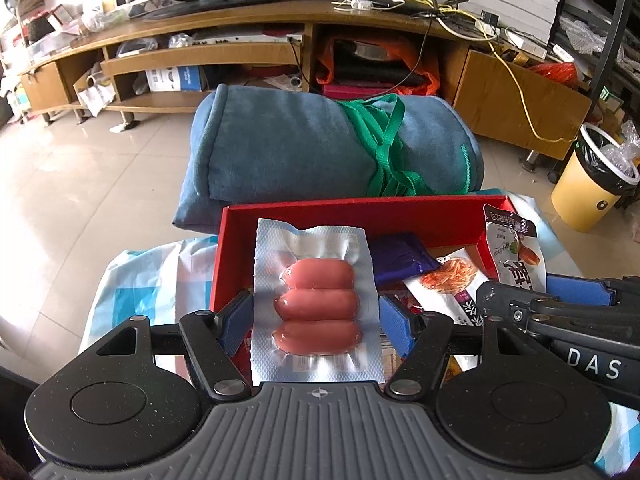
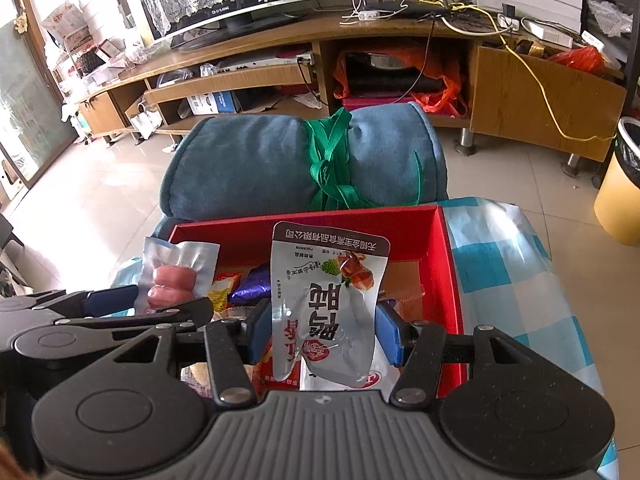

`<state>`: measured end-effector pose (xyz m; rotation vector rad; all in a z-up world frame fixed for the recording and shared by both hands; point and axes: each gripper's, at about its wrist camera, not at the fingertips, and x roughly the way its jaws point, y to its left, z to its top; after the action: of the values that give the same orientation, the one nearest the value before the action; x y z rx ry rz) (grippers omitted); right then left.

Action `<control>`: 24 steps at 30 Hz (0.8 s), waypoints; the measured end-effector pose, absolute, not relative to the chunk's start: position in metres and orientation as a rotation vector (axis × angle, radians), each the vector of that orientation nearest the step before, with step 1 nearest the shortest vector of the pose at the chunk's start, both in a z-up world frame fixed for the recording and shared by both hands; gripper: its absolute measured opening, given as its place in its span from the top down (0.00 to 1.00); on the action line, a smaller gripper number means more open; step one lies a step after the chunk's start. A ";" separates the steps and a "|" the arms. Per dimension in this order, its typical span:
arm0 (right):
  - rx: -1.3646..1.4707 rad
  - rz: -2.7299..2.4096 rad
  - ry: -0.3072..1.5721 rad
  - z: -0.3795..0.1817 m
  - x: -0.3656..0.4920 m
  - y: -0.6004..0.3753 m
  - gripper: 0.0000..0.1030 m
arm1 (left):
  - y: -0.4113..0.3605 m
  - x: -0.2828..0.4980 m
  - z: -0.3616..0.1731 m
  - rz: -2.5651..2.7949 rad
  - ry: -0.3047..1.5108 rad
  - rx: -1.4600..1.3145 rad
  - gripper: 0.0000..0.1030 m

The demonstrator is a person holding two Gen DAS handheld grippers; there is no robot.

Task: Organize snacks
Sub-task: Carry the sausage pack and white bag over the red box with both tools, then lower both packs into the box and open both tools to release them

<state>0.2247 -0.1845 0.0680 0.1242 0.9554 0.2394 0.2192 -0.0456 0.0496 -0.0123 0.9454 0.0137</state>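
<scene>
My left gripper (image 1: 316, 320) is shut on a silver vacuum pack of three pink sausages (image 1: 316, 304) and holds it above the left part of the red box (image 1: 320, 216). The pack also shows in the right wrist view (image 2: 176, 276). My right gripper (image 2: 324, 332) is shut on a grey snack pouch with a duck-leg picture (image 2: 328, 304), held above the red box (image 2: 312, 222). That pouch shows at the right of the left wrist view (image 1: 516, 252). Inside the box lie a purple packet (image 1: 400, 258) and a packet with a noodle picture (image 1: 448, 280).
The box stands on a blue-and-white checked cloth (image 2: 504, 264). A rolled blue blanket tied with green strap (image 1: 328, 148) lies just behind it. A wooden TV stand (image 1: 280, 40) runs along the back. A yellow bin (image 1: 592, 184) stands on the tiled floor at right.
</scene>
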 end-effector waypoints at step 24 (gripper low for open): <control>0.106 0.224 1.010 0.050 0.236 -0.180 0.52 | -0.048 0.229 0.030 0.040 0.994 0.000 0.29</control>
<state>0.2360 -0.1797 0.0501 0.1057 1.0103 0.2244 0.2291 -0.0478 0.0303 -0.0002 0.9944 0.0401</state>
